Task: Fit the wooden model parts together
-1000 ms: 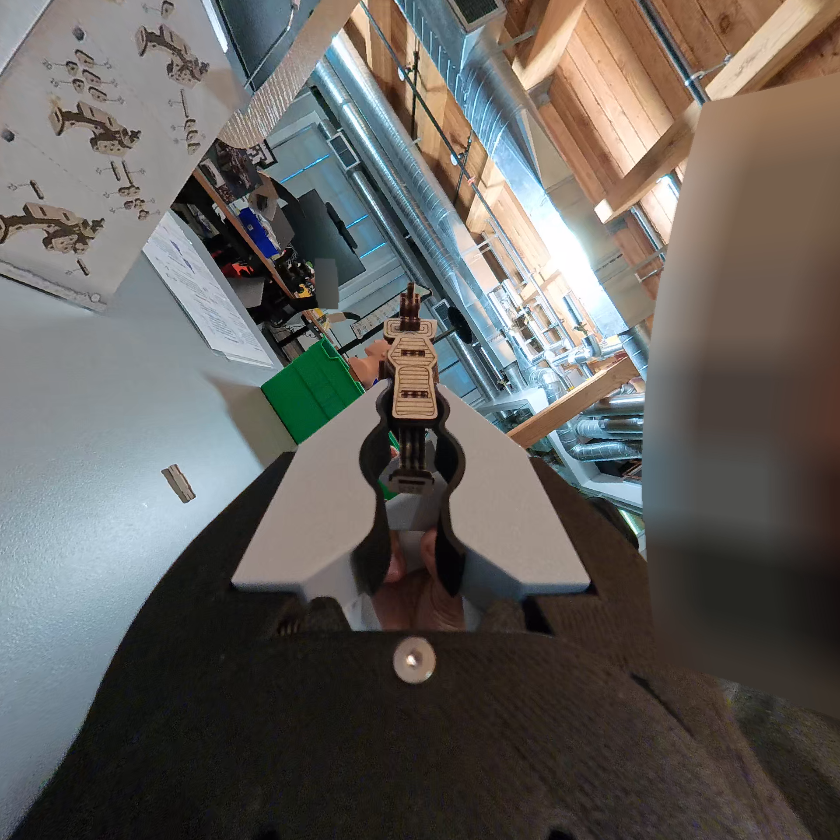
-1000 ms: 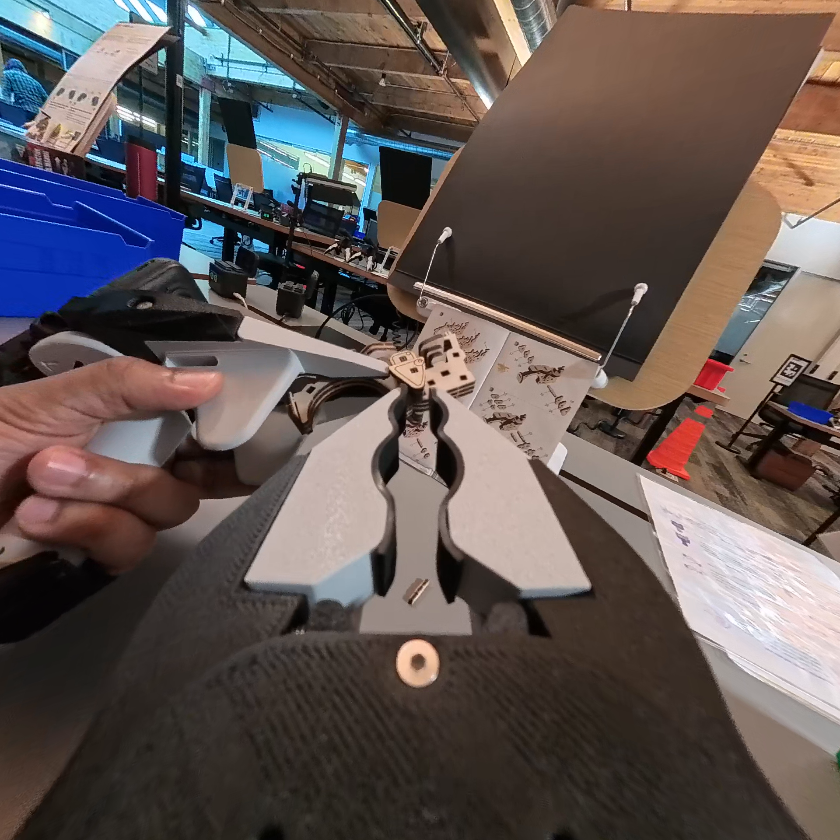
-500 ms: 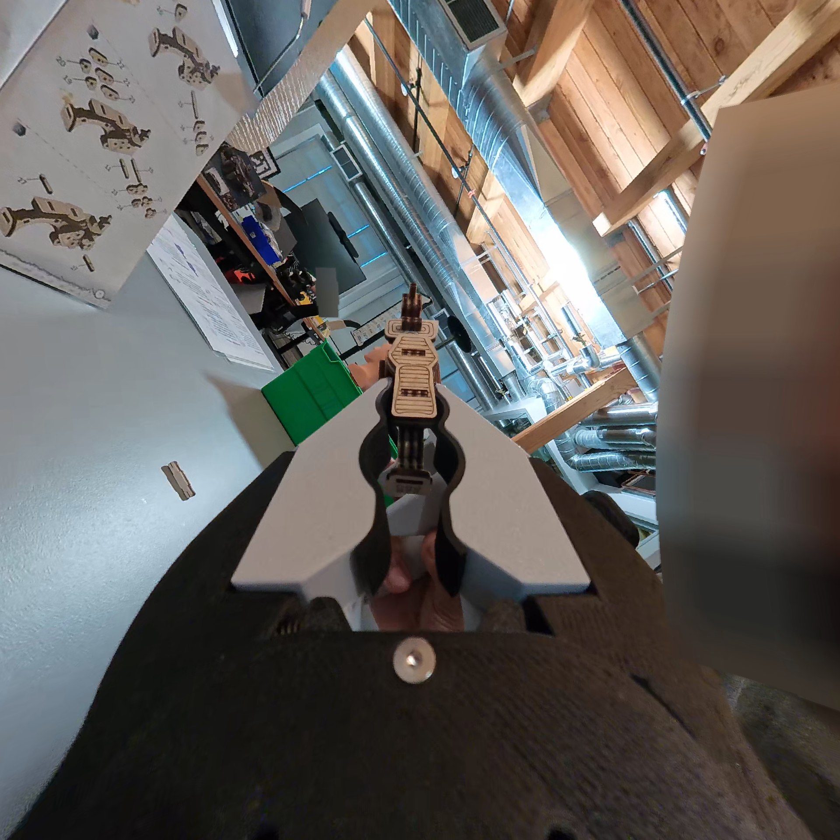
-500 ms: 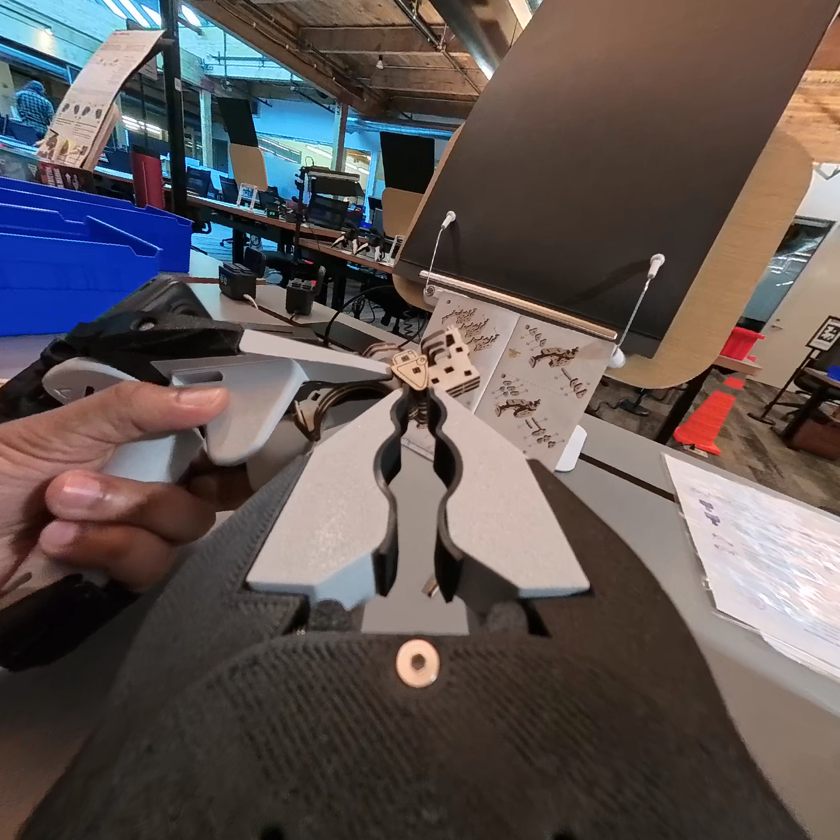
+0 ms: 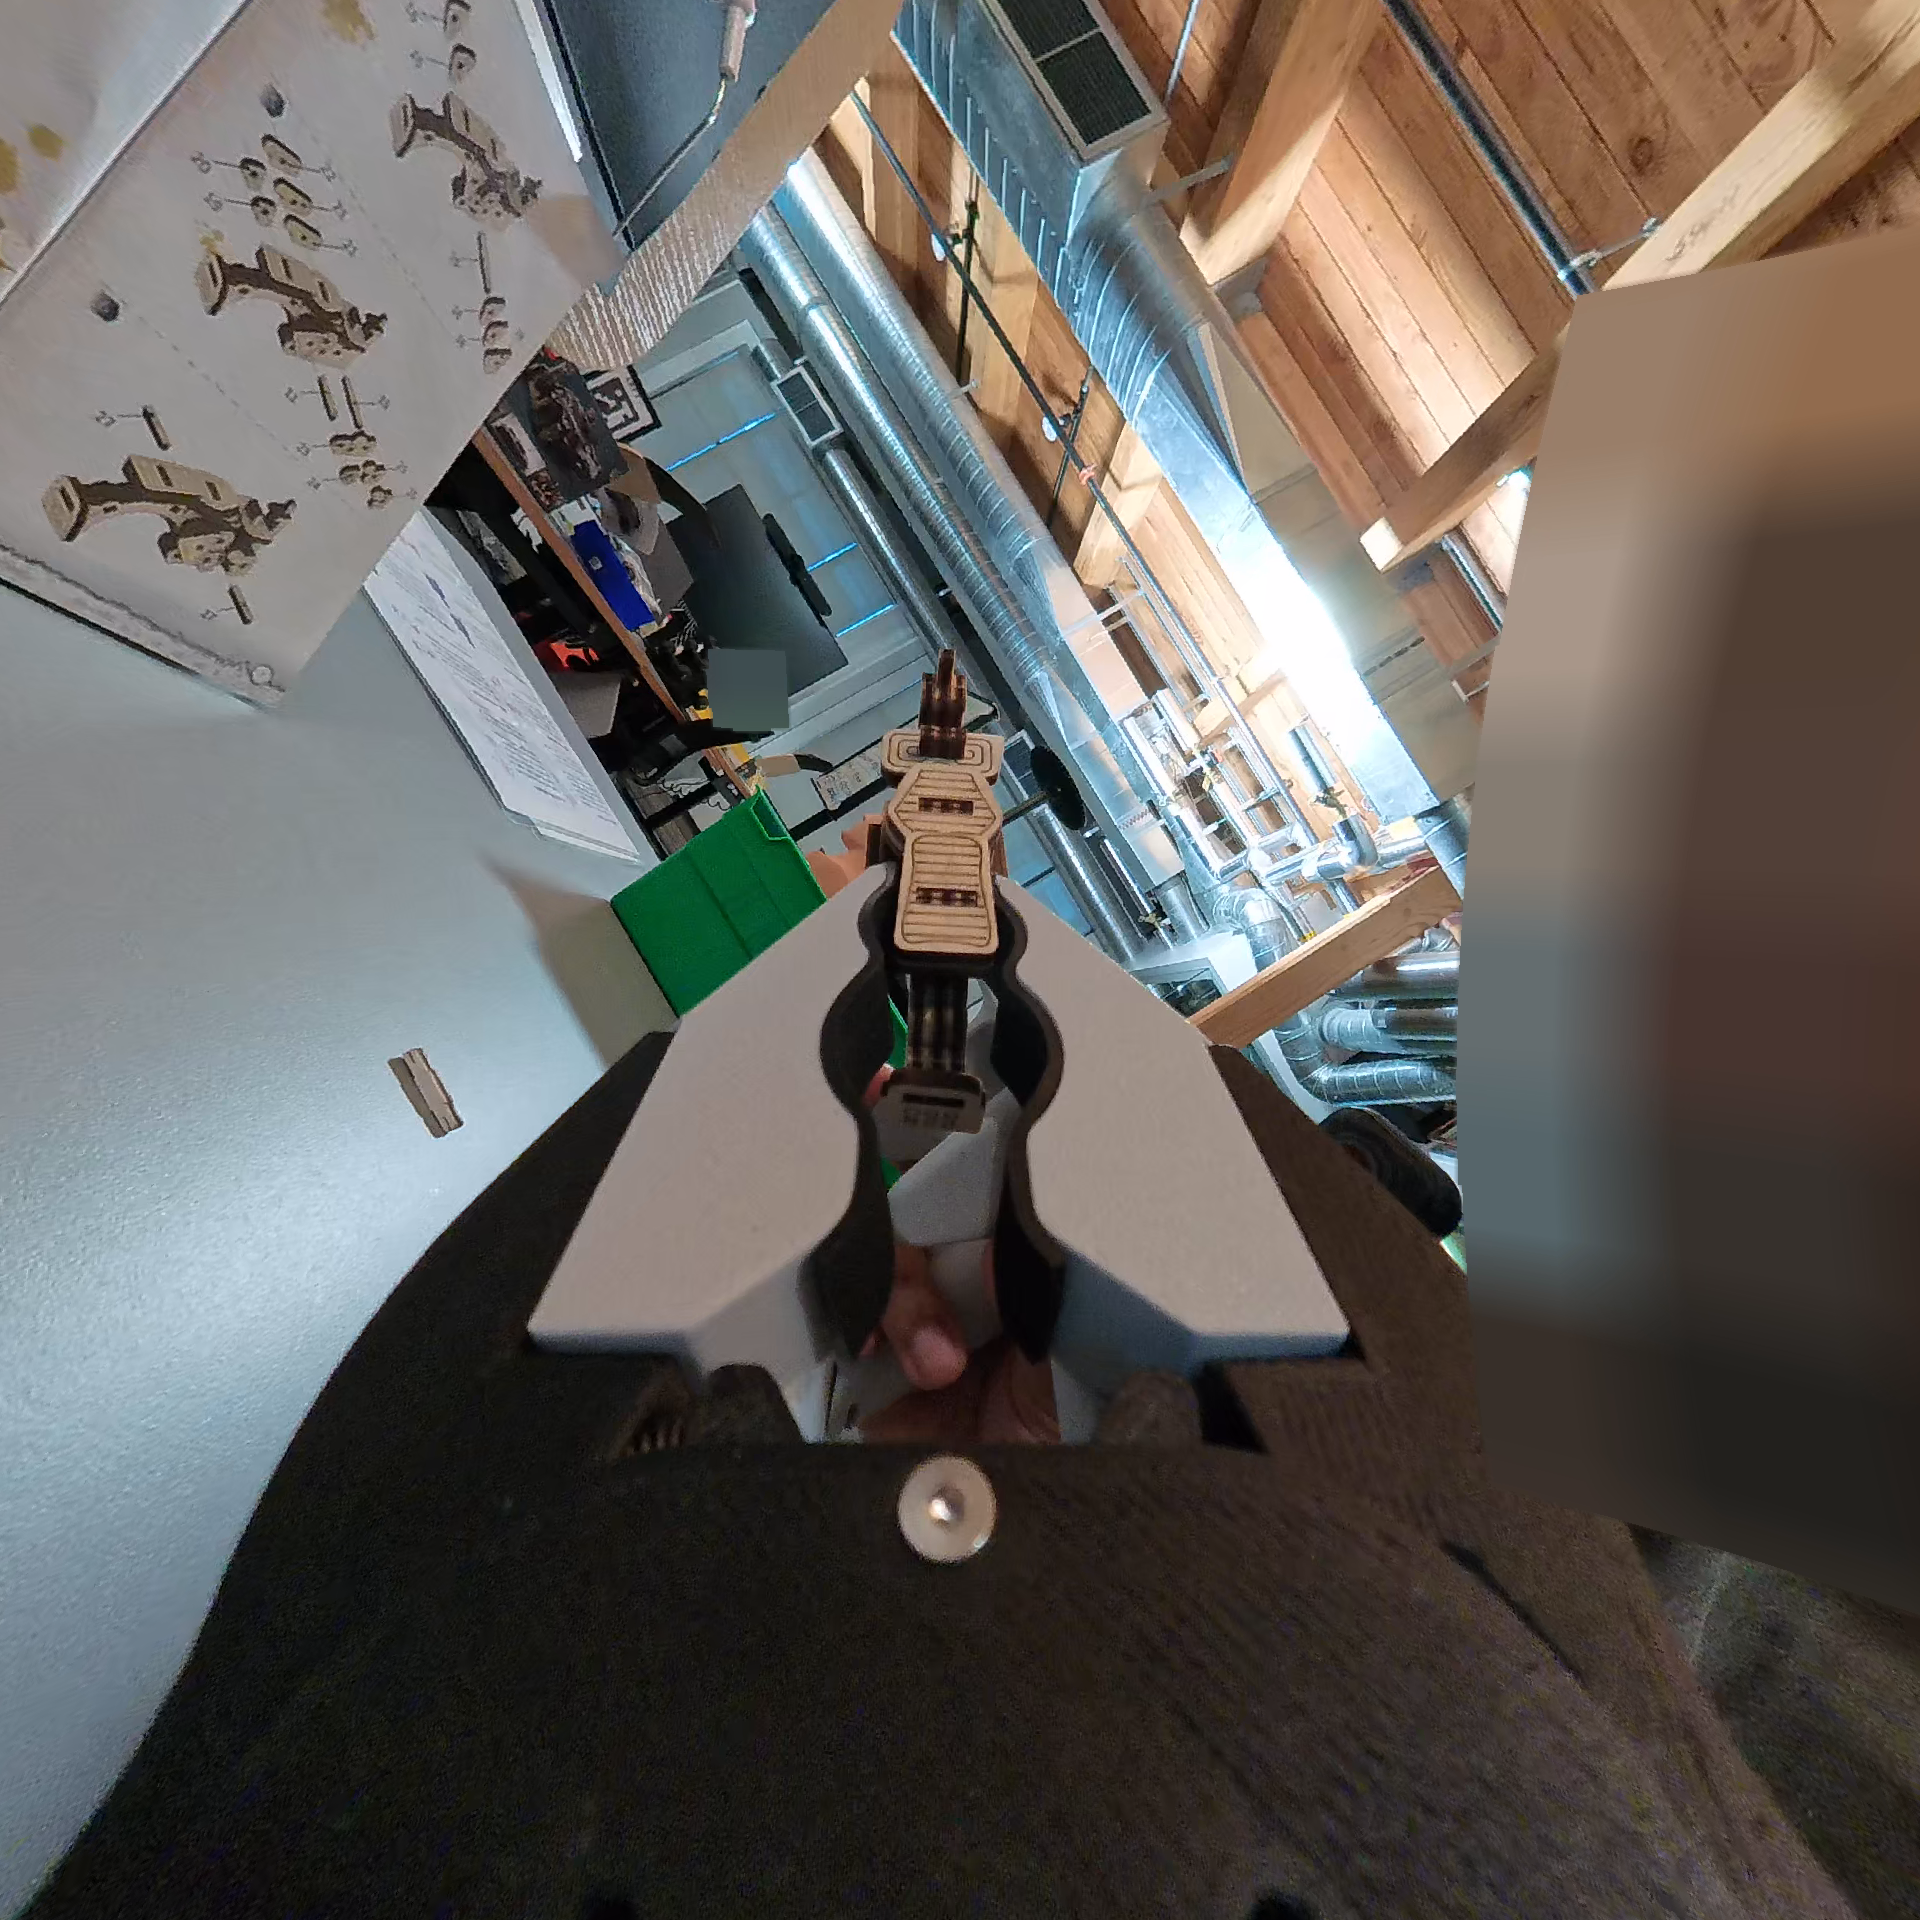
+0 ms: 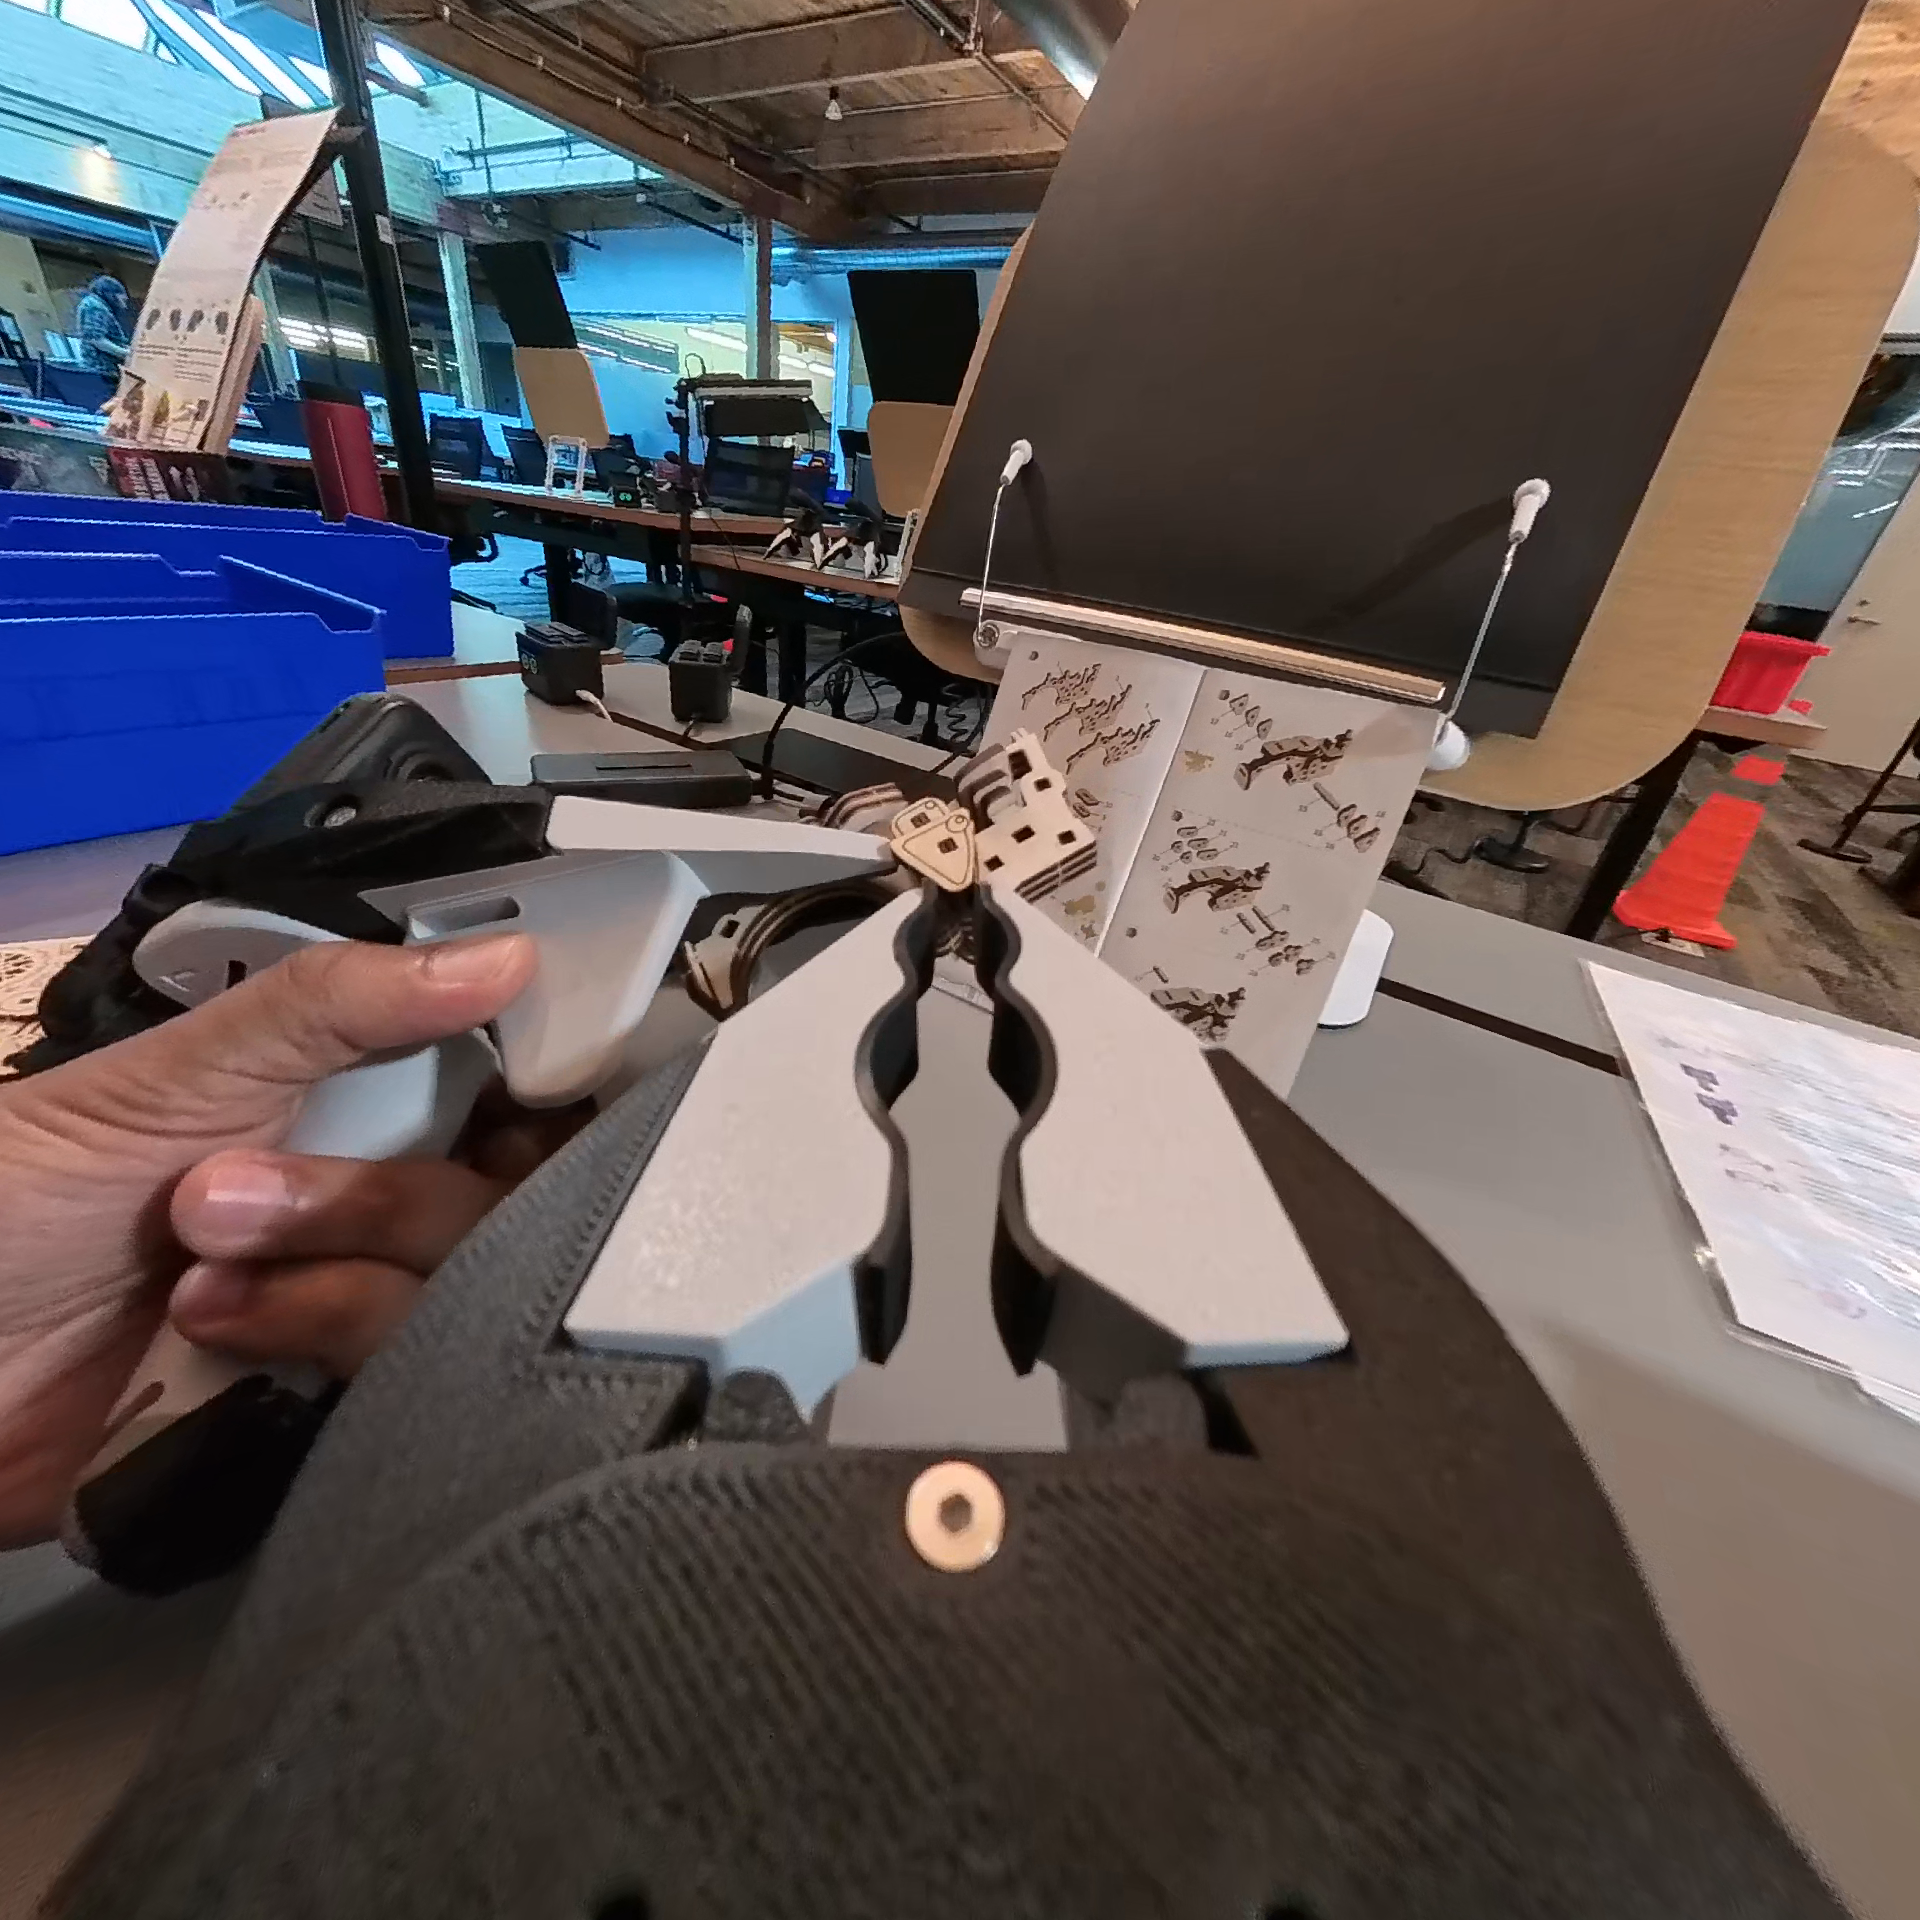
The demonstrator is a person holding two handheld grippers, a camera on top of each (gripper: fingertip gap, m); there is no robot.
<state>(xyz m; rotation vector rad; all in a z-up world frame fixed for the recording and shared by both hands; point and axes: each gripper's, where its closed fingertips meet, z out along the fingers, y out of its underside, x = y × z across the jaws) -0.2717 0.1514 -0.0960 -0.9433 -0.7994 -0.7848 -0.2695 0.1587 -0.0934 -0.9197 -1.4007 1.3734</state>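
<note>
Comparing with a second ago, little is changed: the wooden assembly is kept clamped in the left claw, while a small shield-shaped piece is pinched by the right claw against it, so seating is judged unfinished.

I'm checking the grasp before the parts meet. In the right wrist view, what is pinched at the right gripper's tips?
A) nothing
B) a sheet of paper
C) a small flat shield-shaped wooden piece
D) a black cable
C: the right gripper has its tips closed on a small shield-shaped wooden piece, beside the larger wooden model.
</note>
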